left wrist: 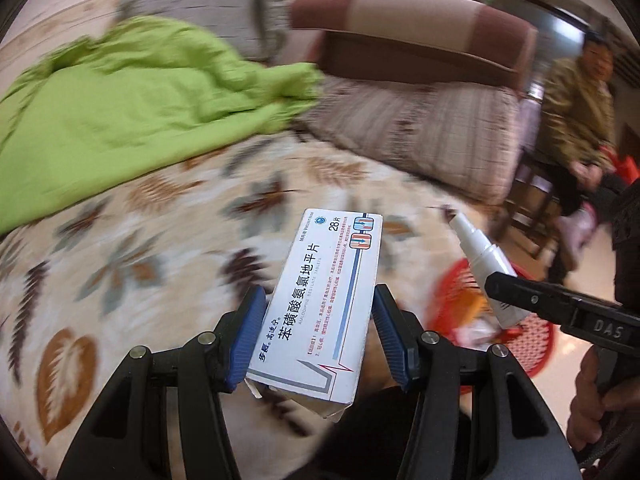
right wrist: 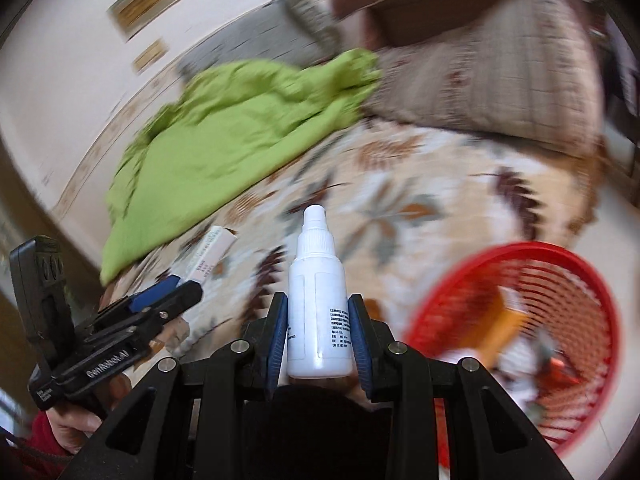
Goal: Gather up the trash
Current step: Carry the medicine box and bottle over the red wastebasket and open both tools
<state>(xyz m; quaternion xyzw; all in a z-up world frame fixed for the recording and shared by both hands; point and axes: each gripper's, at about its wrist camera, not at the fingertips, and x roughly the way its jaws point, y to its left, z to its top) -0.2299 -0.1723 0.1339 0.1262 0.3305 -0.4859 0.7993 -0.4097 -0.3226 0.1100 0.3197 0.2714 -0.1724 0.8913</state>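
Observation:
My left gripper (left wrist: 318,312) is shut on a white and blue medicine box (left wrist: 324,292), held above a leaf-patterned bedspread (left wrist: 120,240). My right gripper (right wrist: 318,320) is shut on a small white plastic bottle (right wrist: 318,300), nozzle pointing forward. In the left wrist view the same bottle (left wrist: 486,264) shows at the right, pinched by the right gripper (left wrist: 504,292) over a red mesh basket (left wrist: 532,336). In the right wrist view the red basket (right wrist: 520,320) sits at the lower right with scraps inside. The left gripper (right wrist: 176,288) shows at the left there, with the box (right wrist: 210,252) in it.
A lime green blanket (left wrist: 128,112) lies bunched on the bed's far left. A brown patterned pillow (left wrist: 432,132) and headboard (left wrist: 416,32) stand behind. A person (left wrist: 576,120) sits on a chair at the right. The floor beside the basket is pale tile (right wrist: 616,216).

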